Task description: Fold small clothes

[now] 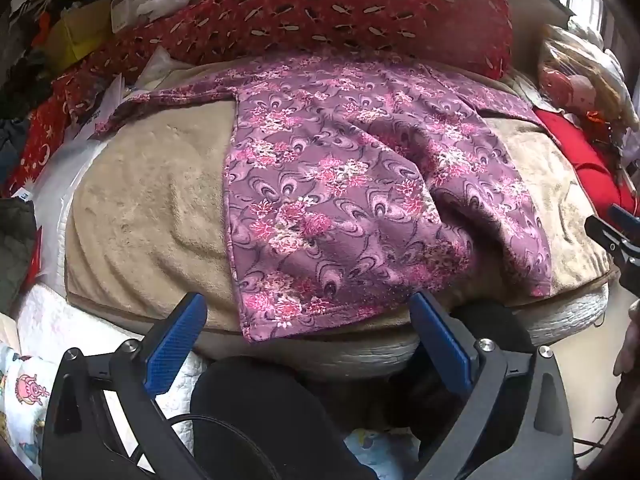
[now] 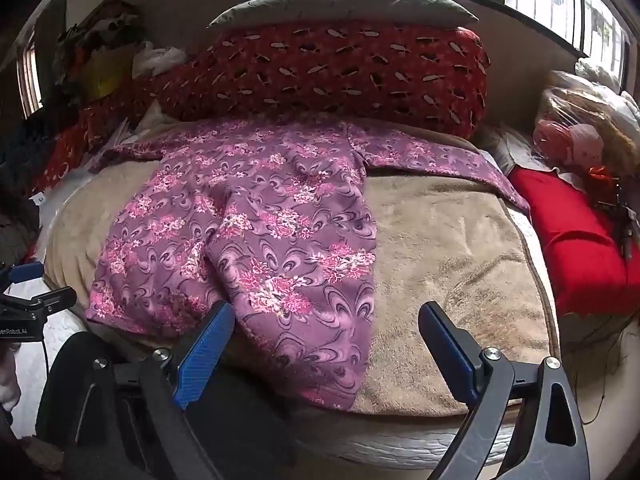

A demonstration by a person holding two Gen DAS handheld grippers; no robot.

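Note:
A purple garment with a pink flower print (image 1: 352, 184) (image 2: 256, 224) lies spread on a beige fleece blanket (image 1: 152, 200) (image 2: 448, 248), its sleeves stretched out to both sides at the far end. A long ridge of cloth runs down its middle. My left gripper (image 1: 308, 320) hangs open just above the garment's near hem, nothing between its blue pads. My right gripper (image 2: 326, 328) is open over the hem's right corner, its pads clear of the cloth. The right gripper's tip (image 1: 616, 236) also shows at the right edge of the left wrist view.
A long red patterned bolster (image 1: 340, 12) (image 2: 340, 72) lies behind the garment. A red cloth (image 2: 576, 240) and a plastic bag of things (image 2: 576, 136) sit at the right. Clutter and papers (image 1: 96, 92) crowd the left. Dark-clad knees (image 1: 256, 412) press against the bed's edge.

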